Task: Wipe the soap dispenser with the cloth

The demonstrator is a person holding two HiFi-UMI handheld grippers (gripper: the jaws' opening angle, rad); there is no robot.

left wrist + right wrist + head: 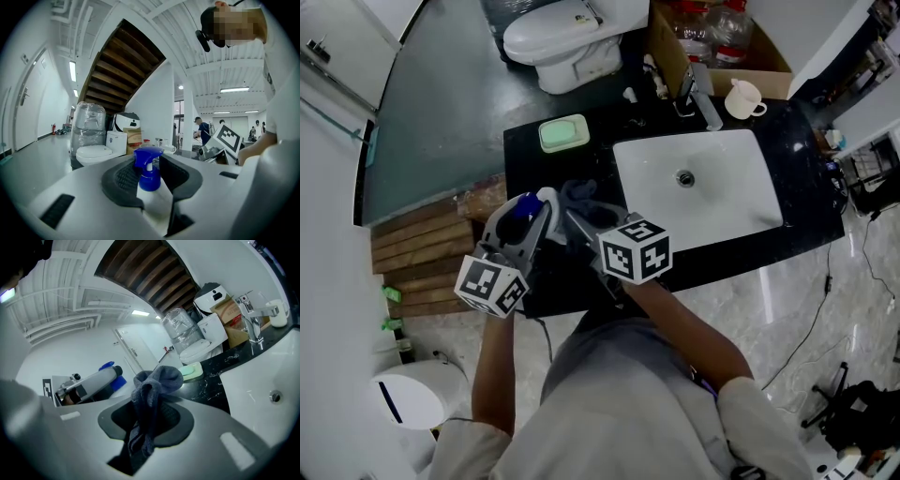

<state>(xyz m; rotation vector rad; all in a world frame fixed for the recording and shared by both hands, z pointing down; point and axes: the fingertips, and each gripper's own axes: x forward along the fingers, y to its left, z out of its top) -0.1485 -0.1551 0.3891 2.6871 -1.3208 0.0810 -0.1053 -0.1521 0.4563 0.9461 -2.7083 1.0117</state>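
Observation:
The soap dispenser (150, 174), a white bottle with a blue pump head (523, 207), sits between the jaws of my left gripper (532, 217), which is shut on its body. It is held above the front left part of the black counter (530, 150). A grey-blue cloth (153, 391) hangs bunched from my right gripper (151, 417), whose jaws are shut on it. In the head view the cloth (581, 196) lies just right of the dispenser, close beside it; whether they touch I cannot tell. The right gripper view shows the left gripper (86, 382) and the blue pump head (111, 372) to its left.
A white sink (727, 211) with a faucet (701, 98) fills the counter's right half. A white cup (742, 97) stands behind it, a green soap dish (563, 133) at the back left. Beyond are a toilet (567, 37) and a cardboard box (667, 45); wooden slats (422, 248) lie left.

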